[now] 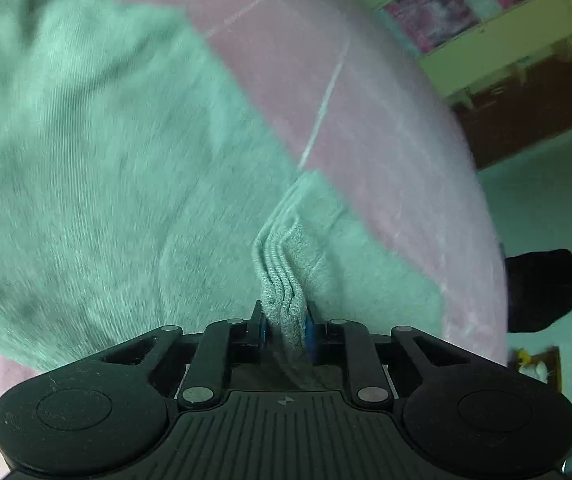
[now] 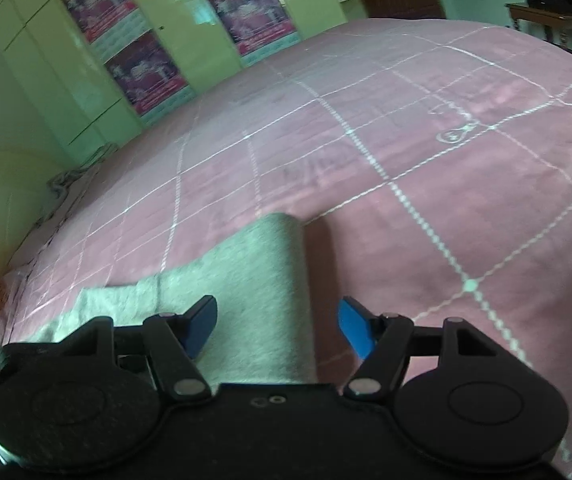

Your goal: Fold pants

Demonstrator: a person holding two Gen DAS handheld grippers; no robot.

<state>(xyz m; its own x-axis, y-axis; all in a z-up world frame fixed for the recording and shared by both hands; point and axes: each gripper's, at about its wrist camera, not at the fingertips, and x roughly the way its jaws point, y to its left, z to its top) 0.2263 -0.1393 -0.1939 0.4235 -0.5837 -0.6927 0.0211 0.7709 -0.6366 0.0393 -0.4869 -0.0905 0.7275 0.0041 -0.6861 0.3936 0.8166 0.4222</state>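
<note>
Pants point(image 1: 106, 168): partly folded on bed point(image 2: 425, 160) | left claw point(image 1: 286, 326): clamped on layered hem | right claw point(image 2: 277, 322): apart over pants | remaining: final fold.

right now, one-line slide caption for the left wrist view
Left gripper shut on stacked hem layers of the grey pants, above the pink checked bedspread.

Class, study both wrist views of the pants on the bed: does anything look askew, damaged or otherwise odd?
Nothing looks damaged or spilled. The left gripper is shut on a bunched, layered edge of the grey pants, which lie rumpled on the pink bedspread. The right gripper is open above a folded part, gripping nothing.
</note>
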